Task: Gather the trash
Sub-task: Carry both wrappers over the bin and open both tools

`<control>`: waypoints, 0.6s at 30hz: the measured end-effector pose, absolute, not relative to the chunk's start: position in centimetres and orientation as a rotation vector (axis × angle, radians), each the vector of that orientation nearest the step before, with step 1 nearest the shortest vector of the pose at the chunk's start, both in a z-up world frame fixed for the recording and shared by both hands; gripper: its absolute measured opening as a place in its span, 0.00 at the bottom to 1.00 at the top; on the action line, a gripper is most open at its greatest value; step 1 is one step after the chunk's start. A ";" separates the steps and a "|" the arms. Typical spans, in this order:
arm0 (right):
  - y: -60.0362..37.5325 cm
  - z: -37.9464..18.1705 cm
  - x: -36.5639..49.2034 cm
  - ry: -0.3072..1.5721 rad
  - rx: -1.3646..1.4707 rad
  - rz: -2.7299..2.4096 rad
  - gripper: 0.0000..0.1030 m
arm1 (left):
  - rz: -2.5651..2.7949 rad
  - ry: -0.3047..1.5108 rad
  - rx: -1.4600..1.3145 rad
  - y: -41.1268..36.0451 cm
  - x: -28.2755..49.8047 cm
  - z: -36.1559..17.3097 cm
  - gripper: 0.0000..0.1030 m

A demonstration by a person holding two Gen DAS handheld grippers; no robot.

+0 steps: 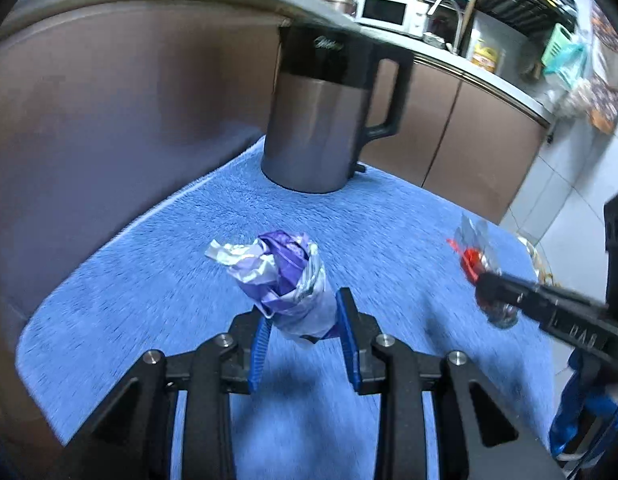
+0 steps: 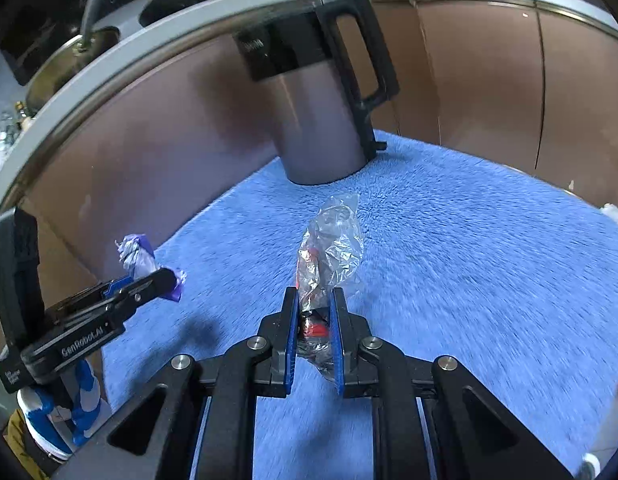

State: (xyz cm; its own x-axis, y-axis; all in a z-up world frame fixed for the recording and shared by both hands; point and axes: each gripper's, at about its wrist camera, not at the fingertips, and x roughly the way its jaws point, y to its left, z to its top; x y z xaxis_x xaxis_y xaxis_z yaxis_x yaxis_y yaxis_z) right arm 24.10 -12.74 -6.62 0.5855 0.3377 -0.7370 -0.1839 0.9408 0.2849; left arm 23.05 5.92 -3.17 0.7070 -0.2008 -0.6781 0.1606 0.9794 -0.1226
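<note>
Here, left gripper (image 1: 305, 320) clamps purple wrapper (image 1: 285, 276); right gripper (image 2: 315, 320) clamps clear wrapper (image 2: 329, 256); left housing reads "GenRobot.AI".

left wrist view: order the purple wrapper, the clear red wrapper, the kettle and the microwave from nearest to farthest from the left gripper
1. purple wrapper, clamped in the left gripper.
2. clear red wrapper, off to the right, held by the right gripper.
3. kettle, straight ahead at the blue towel's far edge.
4. microwave, on the back counter.
</note>
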 end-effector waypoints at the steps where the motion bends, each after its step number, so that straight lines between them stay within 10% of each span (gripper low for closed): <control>1: -13.0 -6.1 23.3 0.890 0.189 0.308 0.14 | -0.196 0.755 -0.042 5.6 21.9 -2.7 0.29; 18: -19.9 0.4 5.7 0.802 0.250 0.254 0.14 | -0.232 0.671 0.160 -1.9 4.5 1.3 0.29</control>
